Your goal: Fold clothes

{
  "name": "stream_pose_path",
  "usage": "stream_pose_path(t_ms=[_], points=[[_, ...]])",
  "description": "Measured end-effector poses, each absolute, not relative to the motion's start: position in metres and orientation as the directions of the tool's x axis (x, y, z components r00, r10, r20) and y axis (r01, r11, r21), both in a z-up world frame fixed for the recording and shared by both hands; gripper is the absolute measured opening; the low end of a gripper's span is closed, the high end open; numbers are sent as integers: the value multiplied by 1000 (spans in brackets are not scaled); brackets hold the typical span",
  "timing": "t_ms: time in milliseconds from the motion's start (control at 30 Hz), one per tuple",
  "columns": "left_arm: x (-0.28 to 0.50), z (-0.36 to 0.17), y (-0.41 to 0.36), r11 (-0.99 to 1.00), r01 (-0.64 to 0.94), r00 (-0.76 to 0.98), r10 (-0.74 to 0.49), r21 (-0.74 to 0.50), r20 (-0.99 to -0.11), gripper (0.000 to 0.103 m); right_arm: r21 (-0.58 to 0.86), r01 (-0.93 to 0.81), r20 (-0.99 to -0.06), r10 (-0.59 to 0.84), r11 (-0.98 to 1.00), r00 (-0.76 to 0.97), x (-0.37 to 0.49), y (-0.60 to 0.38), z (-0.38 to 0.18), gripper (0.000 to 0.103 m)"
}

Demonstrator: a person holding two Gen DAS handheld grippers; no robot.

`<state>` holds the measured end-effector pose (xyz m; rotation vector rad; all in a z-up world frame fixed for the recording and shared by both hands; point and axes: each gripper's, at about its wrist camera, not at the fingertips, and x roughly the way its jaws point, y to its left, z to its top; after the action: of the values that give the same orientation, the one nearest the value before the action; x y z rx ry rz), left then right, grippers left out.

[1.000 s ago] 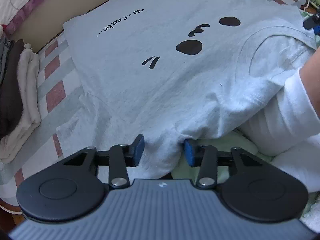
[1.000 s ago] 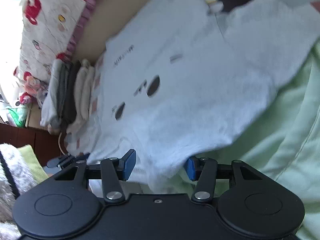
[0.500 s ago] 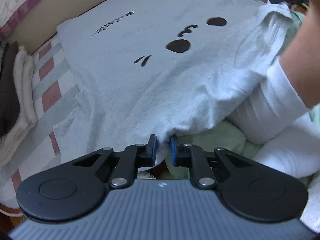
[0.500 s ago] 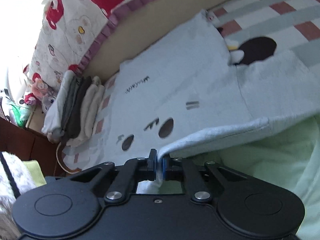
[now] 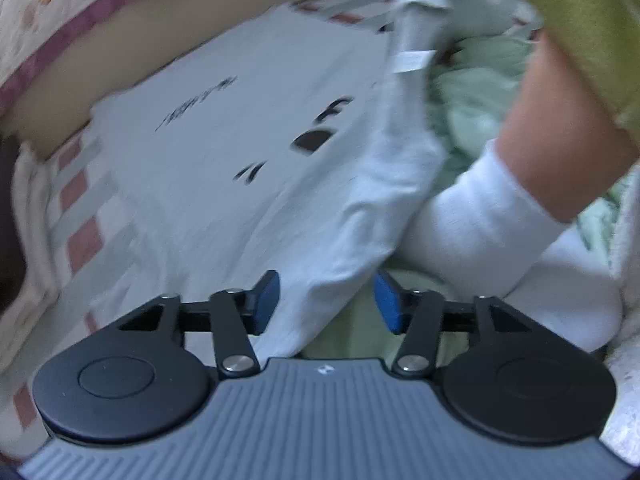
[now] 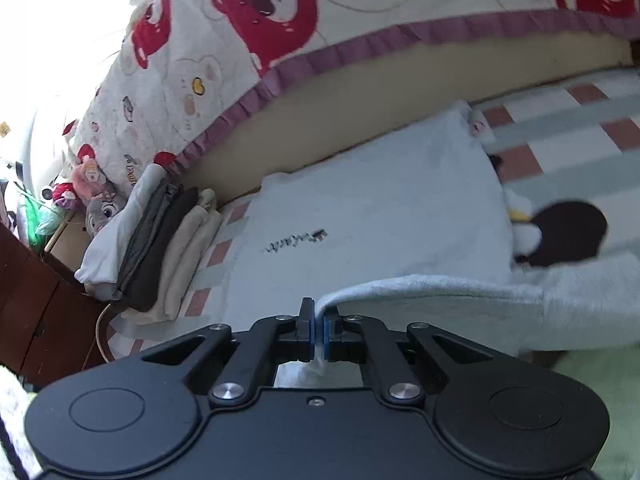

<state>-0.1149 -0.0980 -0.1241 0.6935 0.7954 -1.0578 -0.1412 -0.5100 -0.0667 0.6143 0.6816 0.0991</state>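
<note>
1. 2 views look across a bed whose striped sheet (image 6: 592,120), in white, grey-green and dull red, runs up to a tan mattress edge and a white quilt (image 6: 280,36) printed with red bears and trimmed in purple.
2. At the sheet's left side stands a stack of folded clothes (image 6: 160,240) in white, grey, dark brown and cream, with plush toys (image 6: 96,196) behind it and dark wooden furniture (image 6: 36,300) below.
3. Pale green bedding (image 5: 480,92) lies bunched on the right of the left wrist view, beside a bare leg in a white sock (image 5: 492,220).
4. On the sheet lies the pale T-shirt (image 5: 240,140), print side up, its right edge raised into a fold.
5. Left gripper (image 5: 326,302): released, blue pads wide apart, with the shirt's near edge draped loosely between them.
6. Right gripper (image 6: 318,334): clenched on the lifted hem of the T-shirt, a thin strip of cloth pinched between its pads.
7. Half a second ago the left pads were nearly closed on that edge; now they have sprung apart.
8. Over the same time the right gripper kept its pinch, and the raised edge has been carried farther across the shirt, covering more of the printed face.
</note>
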Motion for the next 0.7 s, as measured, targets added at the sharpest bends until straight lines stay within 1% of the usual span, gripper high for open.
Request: stream_pose_path(t_ms=[67,100,133,167,233,267,300,333,367,500,567,633,700], points=[[-113,-128,-104,339,931,293,-472,135,-832,67,556,102,-559,280,825,780,-135,-510,-63,6],[-112,-130,-108,340,929,302,-469,146,-830,70,553,99,-558,280,827,781,-132,-510,-61,6],[-111,-132,-111,340,927,310,-466,156,-829,76,550,95,-557,280,830,782,-130,-509,-59,6],[-110,-134,-114,341,925,319,-463,166,-827,77,550,92,-553,280,830,785,-128,-510,-58,6],[-108,-138,-120,341,921,336,-457,186,-824,77,552,90,-545,278,829,791,-127,-511,-57,6],[-106,-140,-124,342,919,344,-454,197,-822,71,553,90,-541,275,828,795,-128,-512,-56,6],[-105,-142,-127,342,917,353,-451,207,-820,60,555,90,-537,274,827,798,-128,-513,-55,6],[-104,-144,-130,342,914,362,-448,217,-818,20,555,87,-533,273,827,801,-130,-513,-55,6],[-100,-143,-132,360,907,371,-444,217,-815,4,550,81,-527,270,831,806,-132,-511,-54,6],[-84,-116,-119,480,844,489,-503,240,-713,4,524,78,-522,248,848,816,-139,-510,-55,6],[-74,-105,-115,516,816,534,-501,260,-682,4,535,100,-520,234,839,821,-139,-508,-61,6],[-63,-97,-114,525,812,541,-514,255,-666,4,528,112,-514,212,842,831,-139,-506,-65,6],[-50,-91,-119,514,812,552,-527,275,-647,5,492,130,-521,171,861,836,-132,-503,-65,6]])
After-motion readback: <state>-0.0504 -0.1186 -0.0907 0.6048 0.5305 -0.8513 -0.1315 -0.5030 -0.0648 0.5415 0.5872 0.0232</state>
